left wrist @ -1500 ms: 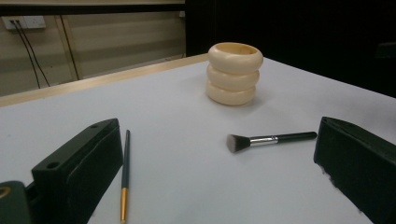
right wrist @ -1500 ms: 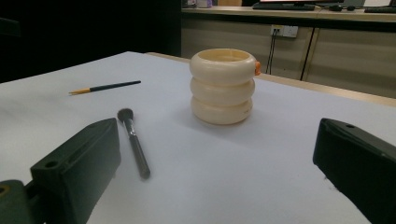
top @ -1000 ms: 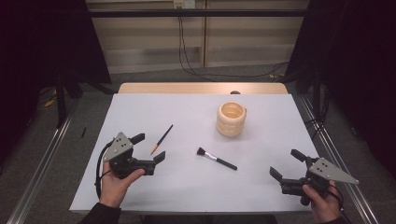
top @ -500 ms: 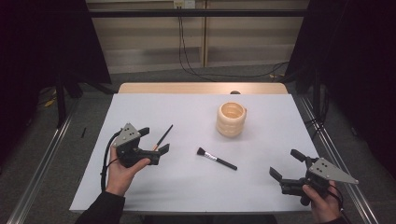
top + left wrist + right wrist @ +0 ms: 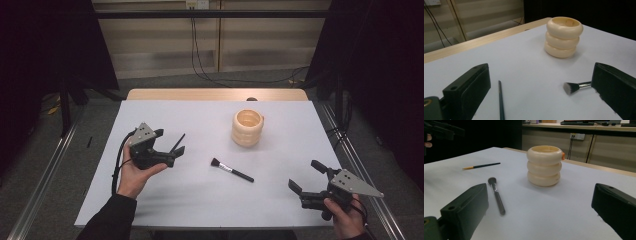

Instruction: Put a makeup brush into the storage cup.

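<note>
A cream holder [image 5: 247,128] made of three stacked rings stands upright at the table's middle right. A makeup brush [image 5: 232,170] with a black handle lies in front of it. A thin dark brush [image 5: 178,141] lies to the left, and my left gripper [image 5: 170,141] hovers open over it, hiding its lower part. In the left gripper view the thin brush [image 5: 501,100] lies between the jaws, nearer the left one, with the makeup brush [image 5: 574,87] by the right jaw and the holder [image 5: 564,37] beyond. My right gripper [image 5: 305,175] is open and empty at the front right, facing the holder [image 5: 544,166].
A white sheet [image 5: 200,210] covers the table, with a wooden strip [image 5: 215,95] along the far edge. Metal rails [image 5: 360,165] run along both sides, and cables [image 5: 200,60] hang behind. The left gripper [image 5: 441,130] appears at the top left of the right gripper view.
My left gripper has moved forward and to the right, from the front left to above the thin brush. The right gripper has stayed put.
</note>
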`<state>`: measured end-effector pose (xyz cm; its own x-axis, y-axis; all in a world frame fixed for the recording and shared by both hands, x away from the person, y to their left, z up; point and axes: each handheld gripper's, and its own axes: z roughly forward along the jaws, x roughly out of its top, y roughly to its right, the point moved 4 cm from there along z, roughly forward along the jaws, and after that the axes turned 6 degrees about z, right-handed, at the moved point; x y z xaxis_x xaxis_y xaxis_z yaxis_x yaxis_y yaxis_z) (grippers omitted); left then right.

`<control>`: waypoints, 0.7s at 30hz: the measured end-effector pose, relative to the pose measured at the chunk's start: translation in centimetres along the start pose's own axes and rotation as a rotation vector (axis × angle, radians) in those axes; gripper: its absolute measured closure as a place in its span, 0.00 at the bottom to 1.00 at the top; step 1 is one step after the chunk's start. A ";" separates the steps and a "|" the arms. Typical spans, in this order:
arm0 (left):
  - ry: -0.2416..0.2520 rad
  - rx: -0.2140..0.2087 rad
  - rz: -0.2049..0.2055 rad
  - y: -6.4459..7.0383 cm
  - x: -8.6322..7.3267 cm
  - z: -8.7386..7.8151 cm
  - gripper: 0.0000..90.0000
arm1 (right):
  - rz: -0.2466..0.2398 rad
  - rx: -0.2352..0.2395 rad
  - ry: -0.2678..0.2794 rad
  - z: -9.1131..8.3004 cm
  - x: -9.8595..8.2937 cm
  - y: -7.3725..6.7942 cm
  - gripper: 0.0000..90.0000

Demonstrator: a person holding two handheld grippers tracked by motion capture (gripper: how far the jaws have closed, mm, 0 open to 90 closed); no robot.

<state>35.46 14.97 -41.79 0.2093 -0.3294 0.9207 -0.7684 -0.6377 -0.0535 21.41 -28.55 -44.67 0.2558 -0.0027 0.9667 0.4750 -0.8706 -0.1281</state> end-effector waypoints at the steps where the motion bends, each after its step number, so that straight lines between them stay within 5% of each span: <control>1: -0.003 0.001 -0.002 -0.1 0.0 0.1 0.02 | 0.005 0.001 -0.004 0.0 0.0 0.0 0.00; 16: -0.067 0.010 -0.019 -2.6 0.2 1.2 0.03 | 0.000 0.004 -0.001 0.0 0.0 0.0 0.00; 21: -0.127 0.003 -0.038 -3.2 -0.5 1.9 0.06 | 0.000 0.002 -0.003 0.0 0.0 0.0 0.00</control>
<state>38.93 15.86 -42.80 0.3131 -0.3903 0.8658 -0.7565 -0.6536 -0.0211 21.41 -28.52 -44.69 0.2583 -0.0017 0.9661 0.4766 -0.8696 -0.1290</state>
